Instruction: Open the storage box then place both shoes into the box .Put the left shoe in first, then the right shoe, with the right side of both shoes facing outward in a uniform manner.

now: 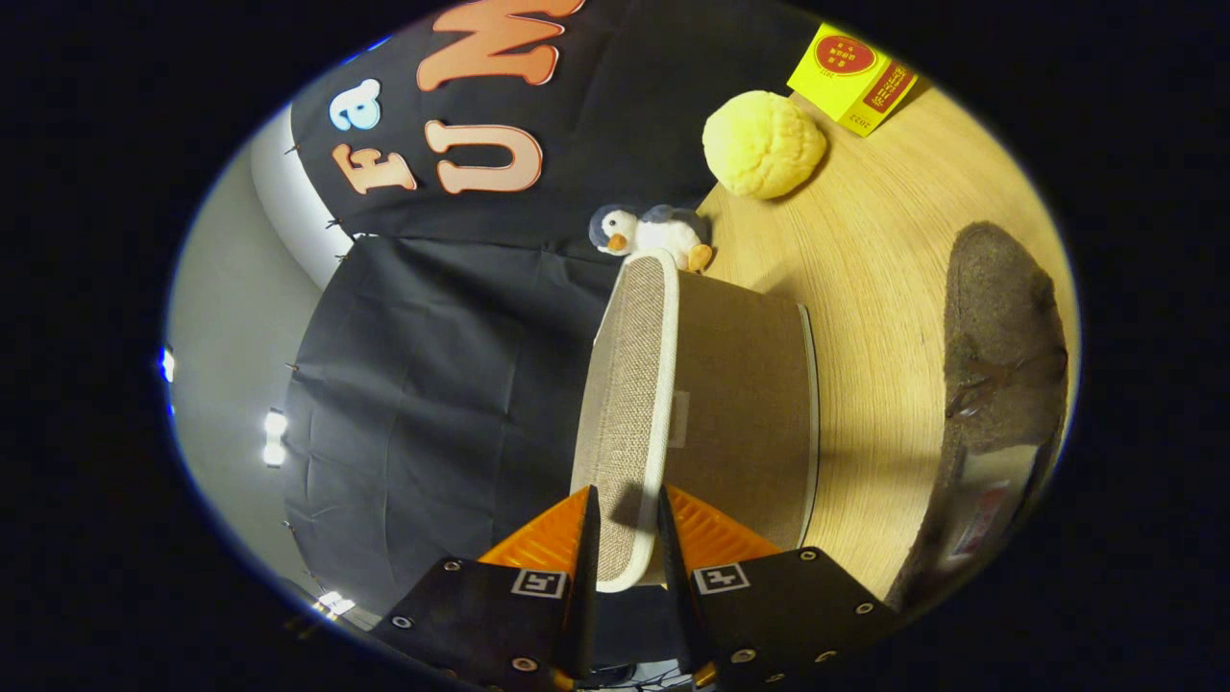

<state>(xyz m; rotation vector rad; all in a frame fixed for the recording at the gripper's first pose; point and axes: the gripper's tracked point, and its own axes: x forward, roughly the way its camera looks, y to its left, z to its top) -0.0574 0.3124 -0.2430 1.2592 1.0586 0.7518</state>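
**Lid edge pinched between the fingers, box body to one side**

The gripper [625, 538] has its two fingers closed down on the near rim of the box lid [629, 404], one finger on each face of the thin panel, so both appear to press on it. The view is rolled on its side: the table [884, 250] rises like a wall beyond the storage box [745, 413]. The lid's long axis runs straight ahead from the fingertips, toward the toy penguin [651, 234] sitting just past its far end. The box body lies on the table side of the lid, touching it along its length. One brown shoe [999, 336] lies on the table, well apart from the box, its long axis roughly parallel to the lid; which end is the toe is hard to tell. I judge the lid partway lifted, with the next swing carrying it away from the box body.
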